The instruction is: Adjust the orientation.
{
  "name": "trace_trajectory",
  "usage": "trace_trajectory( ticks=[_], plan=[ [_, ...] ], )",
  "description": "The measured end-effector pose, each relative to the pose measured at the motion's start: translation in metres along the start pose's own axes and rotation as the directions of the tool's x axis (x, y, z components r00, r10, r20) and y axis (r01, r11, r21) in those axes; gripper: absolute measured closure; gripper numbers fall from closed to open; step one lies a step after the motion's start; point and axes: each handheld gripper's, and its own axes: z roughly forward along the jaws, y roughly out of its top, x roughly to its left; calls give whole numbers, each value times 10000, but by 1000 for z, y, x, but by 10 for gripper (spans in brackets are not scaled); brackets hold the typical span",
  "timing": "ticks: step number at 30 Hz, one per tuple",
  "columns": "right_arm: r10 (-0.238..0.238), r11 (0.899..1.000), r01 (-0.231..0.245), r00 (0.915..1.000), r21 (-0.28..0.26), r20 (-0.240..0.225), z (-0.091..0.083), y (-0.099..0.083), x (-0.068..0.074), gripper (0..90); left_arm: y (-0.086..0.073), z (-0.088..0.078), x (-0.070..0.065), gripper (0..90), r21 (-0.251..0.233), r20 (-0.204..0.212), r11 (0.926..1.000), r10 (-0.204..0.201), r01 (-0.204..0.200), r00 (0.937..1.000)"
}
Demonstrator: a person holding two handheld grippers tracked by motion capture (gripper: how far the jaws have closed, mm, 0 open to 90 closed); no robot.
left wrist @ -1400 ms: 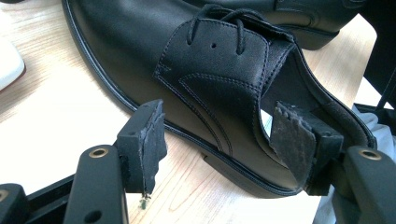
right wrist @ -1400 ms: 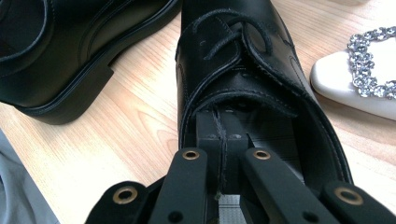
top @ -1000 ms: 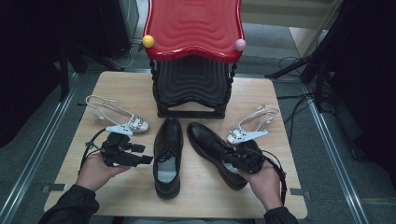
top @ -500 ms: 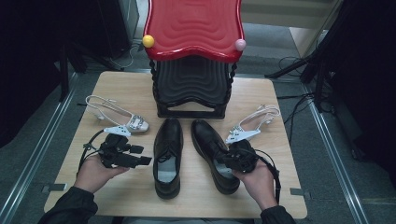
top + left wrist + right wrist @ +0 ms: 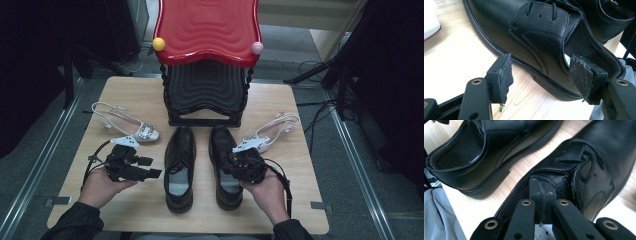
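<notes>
Two black lace-up shoes stand side by side in the middle of the wooden tabletop [image 5: 125,95], toes pointing away from the person toward a black stand [image 5: 205,95] with a red wavy top [image 5: 207,27]. The right gripper [image 5: 239,164] rests on the right shoe [image 5: 225,167], at the edge of its opening beside the laces. In the right gripper view its two black jaws are pressed flat together with no visible gap, and the closed tip sits against the leather just by the shoe's tongue and laces; whether a bit of the shoe's rim is pinched between the pads cannot be told.

The left gripper [image 5: 150,167] lies in the person's left hand [image 5: 102,185] on the tabletop, just beside the left shoe [image 5: 180,167] and apart from it. Its jaws stand wide, with nothing between them; in the left gripper view the side of the left shoe fills the space beyond the pads, and the sole's edge runs close to them without touching.

A white strappy sandal [image 5: 127,125] lies left of the shoes, near the left gripper. A second white sandal [image 5: 270,132] lies right of them, just beyond the right gripper.
</notes>
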Motion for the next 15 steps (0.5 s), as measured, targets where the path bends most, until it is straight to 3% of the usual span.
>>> trace_trajectory(
  ticks=[15],
  plan=[
    [-110, 9999, 108, 9992, -45, -390, 14, 9, 8, 900, -1, 3, 5, 472, -227, 154, 9997, -58, 62, 9999]
  ],
)
